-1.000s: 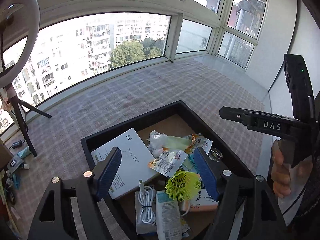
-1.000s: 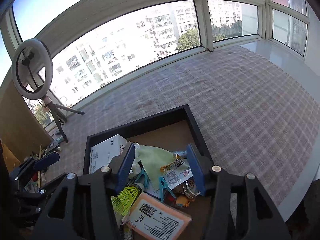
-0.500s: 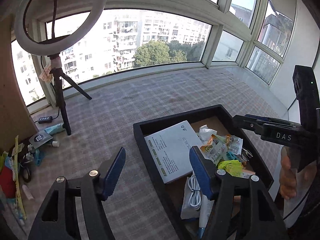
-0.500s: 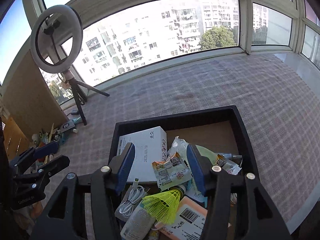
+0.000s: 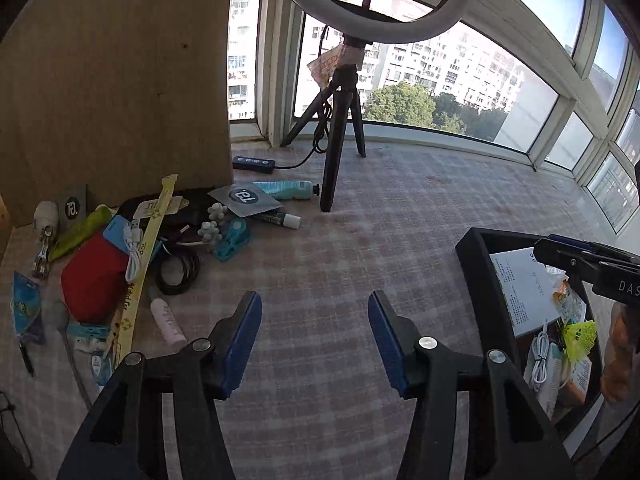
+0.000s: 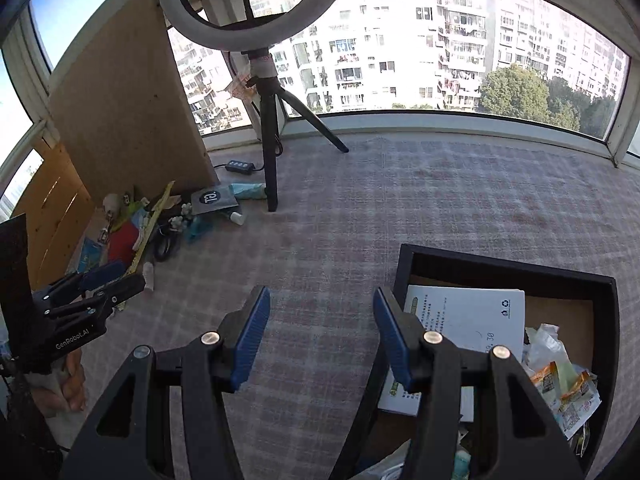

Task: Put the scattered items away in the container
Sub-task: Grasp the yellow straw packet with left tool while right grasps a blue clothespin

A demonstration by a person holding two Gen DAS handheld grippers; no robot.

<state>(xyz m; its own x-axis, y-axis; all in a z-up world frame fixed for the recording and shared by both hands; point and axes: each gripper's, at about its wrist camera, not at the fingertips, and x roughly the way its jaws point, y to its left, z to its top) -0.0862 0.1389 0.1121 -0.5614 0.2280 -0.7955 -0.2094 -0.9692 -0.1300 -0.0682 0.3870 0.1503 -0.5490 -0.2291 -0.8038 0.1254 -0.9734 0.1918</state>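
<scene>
The black container (image 5: 476, 264) lies on the checked mat at the right, also in the right wrist view (image 6: 508, 266), holding a white booklet (image 6: 468, 316), snack packets and a yellow shuttlecock (image 5: 578, 334). Scattered items lie at the left: a red pouch (image 5: 92, 276), a pink tube (image 5: 166, 320), black bands (image 5: 178, 270), a teal clip (image 5: 232, 240). My left gripper (image 5: 314, 340) is open and empty over bare mat, right of the pile. My right gripper (image 6: 320, 334) is open and empty beside the container's left wall.
A ring light on a black tripod (image 5: 340, 136) stands behind the pile, with a cable and switch box (image 5: 254, 163). A wooden board (image 5: 116, 80) stands at the far left. Windows run along the mat's far edge.
Both grippers have swung left, away from above the container toward the pile of scattered items. Both stay open and empty.
</scene>
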